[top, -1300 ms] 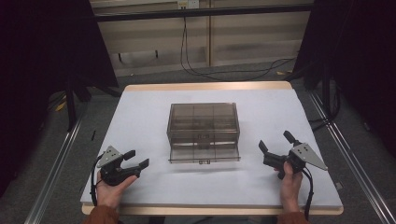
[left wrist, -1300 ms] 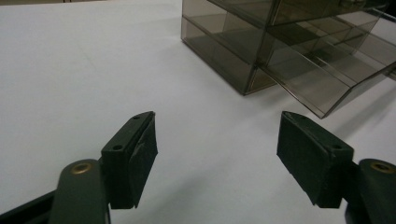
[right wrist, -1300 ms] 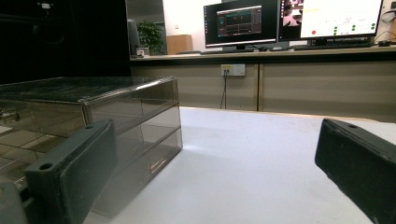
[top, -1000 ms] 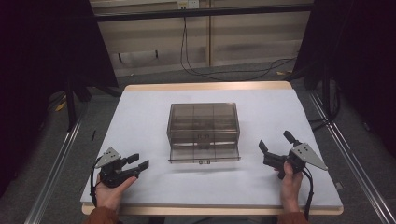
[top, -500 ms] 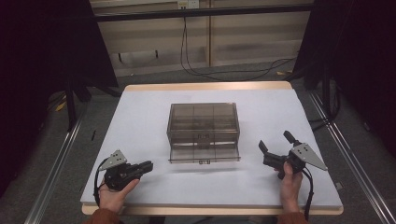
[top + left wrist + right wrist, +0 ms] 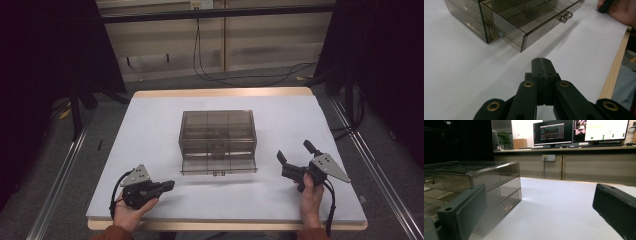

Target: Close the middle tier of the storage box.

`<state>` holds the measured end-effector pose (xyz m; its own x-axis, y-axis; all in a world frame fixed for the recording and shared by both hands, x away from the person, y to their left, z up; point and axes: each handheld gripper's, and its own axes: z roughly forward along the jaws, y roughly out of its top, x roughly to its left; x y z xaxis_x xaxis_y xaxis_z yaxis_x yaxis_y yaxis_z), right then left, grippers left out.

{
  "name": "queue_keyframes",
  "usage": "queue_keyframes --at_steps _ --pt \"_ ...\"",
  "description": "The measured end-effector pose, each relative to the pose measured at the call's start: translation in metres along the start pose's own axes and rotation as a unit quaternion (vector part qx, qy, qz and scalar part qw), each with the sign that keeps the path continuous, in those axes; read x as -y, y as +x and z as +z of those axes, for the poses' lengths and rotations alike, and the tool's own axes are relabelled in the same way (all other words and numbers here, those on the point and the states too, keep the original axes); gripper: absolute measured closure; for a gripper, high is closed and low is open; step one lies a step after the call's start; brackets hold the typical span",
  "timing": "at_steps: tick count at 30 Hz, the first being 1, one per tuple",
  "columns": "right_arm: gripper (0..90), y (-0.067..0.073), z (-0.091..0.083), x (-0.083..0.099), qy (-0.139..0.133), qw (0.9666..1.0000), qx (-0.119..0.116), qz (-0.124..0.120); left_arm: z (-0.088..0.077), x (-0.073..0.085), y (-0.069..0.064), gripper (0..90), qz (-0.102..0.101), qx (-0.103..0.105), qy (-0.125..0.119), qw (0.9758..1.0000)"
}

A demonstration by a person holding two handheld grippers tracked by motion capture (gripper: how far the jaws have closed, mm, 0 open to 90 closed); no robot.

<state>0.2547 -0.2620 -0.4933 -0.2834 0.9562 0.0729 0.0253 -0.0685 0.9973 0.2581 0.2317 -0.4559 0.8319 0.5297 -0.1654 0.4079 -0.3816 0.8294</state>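
A: Left side first?
B: Left gripper (image 6: 150, 187) sits low at the near-left corner of the bench (image 6: 150, 130), held in the person's left hand (image 6: 131, 210). Jaws pressed together, nothing between them; clear in the left gripper view, tips meeting at (image 6: 541, 62).

A: Container?
B: Smoky clear drawer box (image 6: 218, 140) at mid-bench, well apart from both grippers. Bottom drawer (image 6: 524, 20) is pulled out toward the near edge, small knob (image 6: 565, 17) on its front. Dividers split it into compartments; they look empty as far as the tint lets me tell. Upper drawers are shut, contents too dim to call.

A: Right side?
B: Right gripper (image 6: 295, 160) rests near the right edge in the right hand (image 6: 311, 197), grey plate on top, cable trailing back. Jaws spread wide, holding nothing; the box shows past the left jaw in its own view (image 6: 486, 185).

A: Surface, room?
B: White sheet over a wood-edged bench. Grey floor, metal rails either side, black cables (image 6: 215, 70) along the back wall. Monitors (image 6: 579, 131) on a far counter, a wall socket (image 6: 548, 157) below.
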Motion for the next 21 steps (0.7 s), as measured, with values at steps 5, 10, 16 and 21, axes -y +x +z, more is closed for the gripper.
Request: queue_keyframes --at_steps 5,10,16,21 --pt "0.0 0.0 0.0 0.0 0.0 1.0 0.0 0.0 0.003 -0.001 -0.003 90.0 0.008 0.002 0.012 0.9999" --pt "0.0 0.0 0.0 0.0 0.0 1.0 0.001 0.002 0.005 -0.004 -0.007 90.0 0.019 0.013 0.017 0.9996" --pt "0.0 0.0 0.0 0.0 -0.001 1.0 0.002 -0.001 0.008 -0.006 -0.013 90.0 0.018 0.022 0.015 0.9995" --pt "0.0 -0.001 0.0 0.0 0.001 1.0 0.001 0.002 0.017 -0.011 -0.022 90.0 0.026 0.041 0.022 0.9986"
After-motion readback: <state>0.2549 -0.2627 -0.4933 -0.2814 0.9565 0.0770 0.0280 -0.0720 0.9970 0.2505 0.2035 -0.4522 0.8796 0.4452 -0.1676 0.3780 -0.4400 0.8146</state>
